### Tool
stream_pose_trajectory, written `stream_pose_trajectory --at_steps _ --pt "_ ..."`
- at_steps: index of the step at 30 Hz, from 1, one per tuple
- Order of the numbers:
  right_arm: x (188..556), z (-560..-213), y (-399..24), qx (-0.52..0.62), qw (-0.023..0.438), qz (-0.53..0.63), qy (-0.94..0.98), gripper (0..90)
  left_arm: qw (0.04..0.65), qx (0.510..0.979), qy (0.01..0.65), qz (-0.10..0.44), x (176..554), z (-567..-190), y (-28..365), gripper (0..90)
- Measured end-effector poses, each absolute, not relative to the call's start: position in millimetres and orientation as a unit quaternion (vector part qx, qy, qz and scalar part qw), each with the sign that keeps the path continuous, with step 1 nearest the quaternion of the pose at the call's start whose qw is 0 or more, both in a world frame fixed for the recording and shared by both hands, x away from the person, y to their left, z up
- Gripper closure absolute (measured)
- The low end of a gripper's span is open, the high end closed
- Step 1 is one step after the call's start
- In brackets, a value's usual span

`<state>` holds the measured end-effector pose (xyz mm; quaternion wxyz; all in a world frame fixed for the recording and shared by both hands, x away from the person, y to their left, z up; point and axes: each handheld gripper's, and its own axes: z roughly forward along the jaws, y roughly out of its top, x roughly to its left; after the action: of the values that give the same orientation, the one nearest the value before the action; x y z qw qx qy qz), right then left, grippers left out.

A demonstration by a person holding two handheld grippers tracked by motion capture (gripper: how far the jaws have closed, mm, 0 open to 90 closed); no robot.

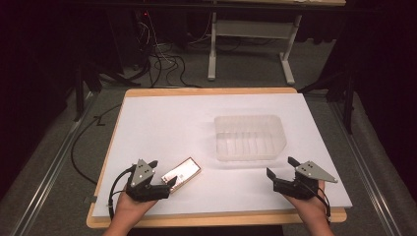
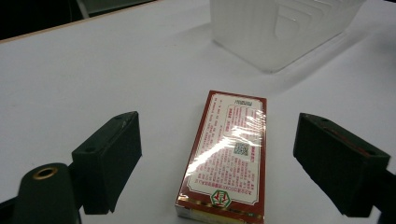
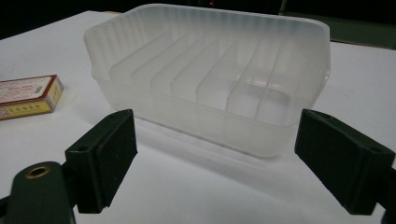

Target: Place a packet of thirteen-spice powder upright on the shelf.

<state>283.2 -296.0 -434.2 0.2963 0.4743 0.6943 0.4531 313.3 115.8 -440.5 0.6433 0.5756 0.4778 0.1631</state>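
Note:
A small flat box with a red border and printed white face lies on the white table cover. In the left gripper view the box sits between the spread jaws, touching neither. My left gripper is open, its jaws reaching to either side of the box's near end. A clear plastic tub with inner dividers stands at the table's middle right. My right gripper is open just in front of the tub, which it faces with nothing between its jaws. The box lies left of the tub.
The wooden table edge runs along the front under both hands. Beyond the table's far edge stand a white frame and loose cables on the floor.

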Motion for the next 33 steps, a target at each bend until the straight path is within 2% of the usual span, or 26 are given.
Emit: stream_pose_trajectory --at_steps 23,29,33 --pt "284 -436 -295 0.474 0.296 0.446 0.699 14.4 0.621 0.598 0.484 0.150 324 -439 107 16.4" --pt "285 -437 -295 0.473 0.293 0.445 0.702 14.5 0.589 0.613 0.510 0.127 338 -437 102 15.7" --pt "284 -437 -294 0.474 0.292 0.446 0.701 14.5 0.559 0.641 0.512 0.120 345 -439 96 15.2"
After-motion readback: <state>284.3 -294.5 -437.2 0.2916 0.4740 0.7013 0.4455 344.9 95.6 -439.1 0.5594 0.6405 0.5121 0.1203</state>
